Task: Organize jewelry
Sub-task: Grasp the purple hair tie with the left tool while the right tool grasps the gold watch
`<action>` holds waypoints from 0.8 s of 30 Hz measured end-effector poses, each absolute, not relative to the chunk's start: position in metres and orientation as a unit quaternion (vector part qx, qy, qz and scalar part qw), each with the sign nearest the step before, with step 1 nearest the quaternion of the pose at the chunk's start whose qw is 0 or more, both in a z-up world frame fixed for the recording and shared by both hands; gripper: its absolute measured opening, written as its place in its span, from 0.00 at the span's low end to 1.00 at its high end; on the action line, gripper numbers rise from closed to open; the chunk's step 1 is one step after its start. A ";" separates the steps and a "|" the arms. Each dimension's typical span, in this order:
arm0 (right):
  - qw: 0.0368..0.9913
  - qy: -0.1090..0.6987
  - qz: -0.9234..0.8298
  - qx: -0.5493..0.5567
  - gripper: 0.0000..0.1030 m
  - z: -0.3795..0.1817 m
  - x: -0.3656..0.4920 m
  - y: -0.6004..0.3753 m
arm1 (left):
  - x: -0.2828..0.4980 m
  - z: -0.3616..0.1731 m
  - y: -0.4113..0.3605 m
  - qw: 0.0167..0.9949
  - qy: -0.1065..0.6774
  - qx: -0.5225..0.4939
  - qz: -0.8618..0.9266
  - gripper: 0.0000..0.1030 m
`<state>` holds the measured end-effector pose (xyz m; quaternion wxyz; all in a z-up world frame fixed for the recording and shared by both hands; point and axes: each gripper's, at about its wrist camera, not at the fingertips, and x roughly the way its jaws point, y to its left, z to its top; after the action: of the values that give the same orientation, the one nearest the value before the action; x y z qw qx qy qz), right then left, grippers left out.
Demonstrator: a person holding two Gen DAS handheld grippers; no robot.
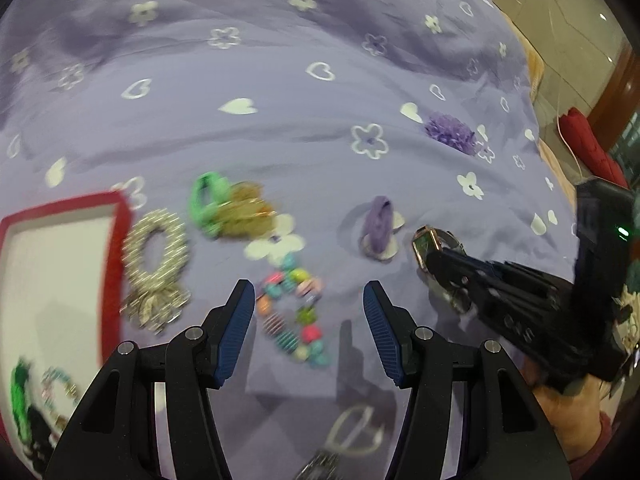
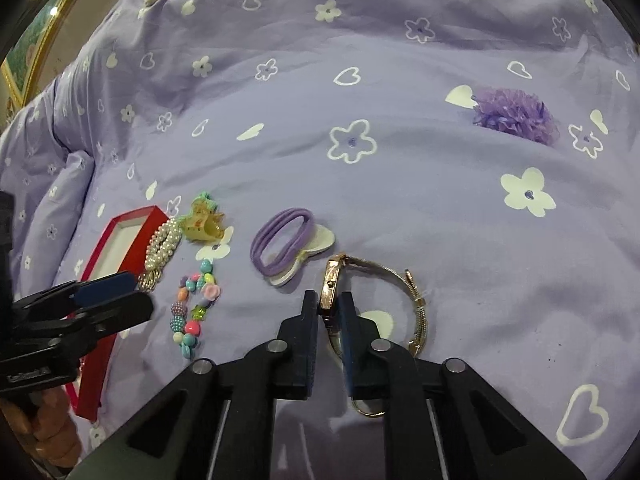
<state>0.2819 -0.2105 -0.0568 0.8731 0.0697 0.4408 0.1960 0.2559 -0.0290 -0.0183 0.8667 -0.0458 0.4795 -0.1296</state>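
Observation:
A gold watch [image 2: 331,284] with a mesh band stands on edge on the purple bedspread, and my right gripper [image 2: 328,300] is shut on its case. The left wrist view shows the same grip on the watch [image 1: 426,242] from the side, with the right gripper [image 1: 434,266] coming in from the right. My left gripper [image 1: 308,292] is open and hovers over a bracelet of coloured beads [image 1: 294,316], touching nothing. To its left lies an open red box [image 1: 114,248] with a white inside, holding a green piece [image 1: 18,396] and other small items.
On the bedspread lie a pearl bracelet [image 2: 164,248], a green and yellow claw clip [image 2: 202,222], purple hair ties [image 2: 280,240] and a purple fabric flower [image 2: 516,114]. The red box [image 2: 136,216] sits at the left. The bed's right edge drops to a tiled floor [image 1: 568,40].

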 end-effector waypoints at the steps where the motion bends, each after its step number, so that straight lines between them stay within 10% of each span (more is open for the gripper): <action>1: 0.875 0.438 0.196 0.071 0.08 -0.056 0.280 -0.213 | 0.261 -0.020 -0.035 0.866 0.480 -0.043 -0.134 0.54; 10: 0.880 0.420 0.198 0.104 0.07 -0.041 0.263 -0.244 | 0.300 -0.033 -0.070 0.855 0.487 -0.055 -0.168 0.47; 14: 0.880 0.417 0.193 0.117 0.07 -0.040 0.259 -0.254 | 0.308 -0.038 -0.078 0.847 0.494 -0.059 -0.186 0.07; 24: 0.879 0.413 0.206 0.122 0.07 -0.034 0.251 -0.245 | 0.277 -0.021 -0.052 0.858 0.471 -0.083 -0.189 0.05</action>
<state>0.2511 -0.2453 -0.0335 0.8789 0.1222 0.4127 0.2056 0.2768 -0.0517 -0.0207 0.8579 -0.0830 0.4705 -0.1892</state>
